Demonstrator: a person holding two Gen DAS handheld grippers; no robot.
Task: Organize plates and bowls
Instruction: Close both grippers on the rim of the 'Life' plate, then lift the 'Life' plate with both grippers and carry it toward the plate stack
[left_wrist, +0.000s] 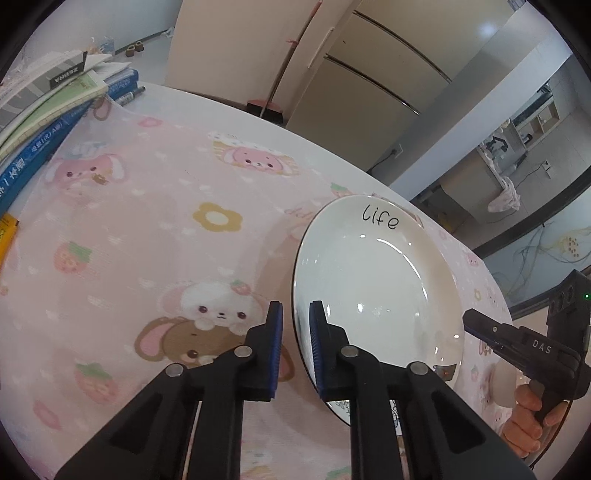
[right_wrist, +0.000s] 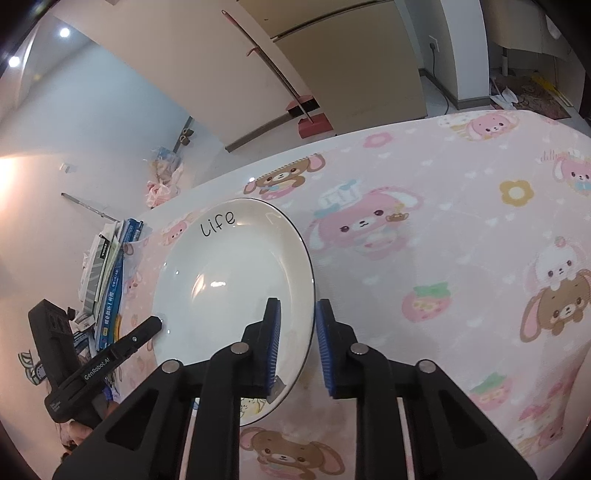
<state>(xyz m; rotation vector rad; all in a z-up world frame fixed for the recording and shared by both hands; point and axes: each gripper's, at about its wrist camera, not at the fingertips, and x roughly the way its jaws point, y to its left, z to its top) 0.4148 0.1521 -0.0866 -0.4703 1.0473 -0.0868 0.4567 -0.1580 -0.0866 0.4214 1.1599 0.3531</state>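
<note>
From my left wrist camera, I am looking at the white plate (left_wrist: 376, 284) with "life" written on it. It is sitting on the pink bunny tablecloth (left_wrist: 147, 221), well away from the pile of books (left_wrist: 55, 110) at the far left corner. My left gripper (left_wrist: 295, 339) is clamping on the plate's left rim, one pad under and one pad over it. My right gripper (left_wrist: 480, 328) is biting the rim on the other side of the plate.

From my right wrist camera, my right gripper (right_wrist: 297, 343) is pinching the plate (right_wrist: 229, 273) on its right rim. The left gripper (right_wrist: 157, 321) is touching the rim across from it, on the side near the books (right_wrist: 110, 280).

I think I am doing the grab step. No bowls are showing. Next, I should be lifting both hands together, keeping the plate flat so it does not slip.
</note>
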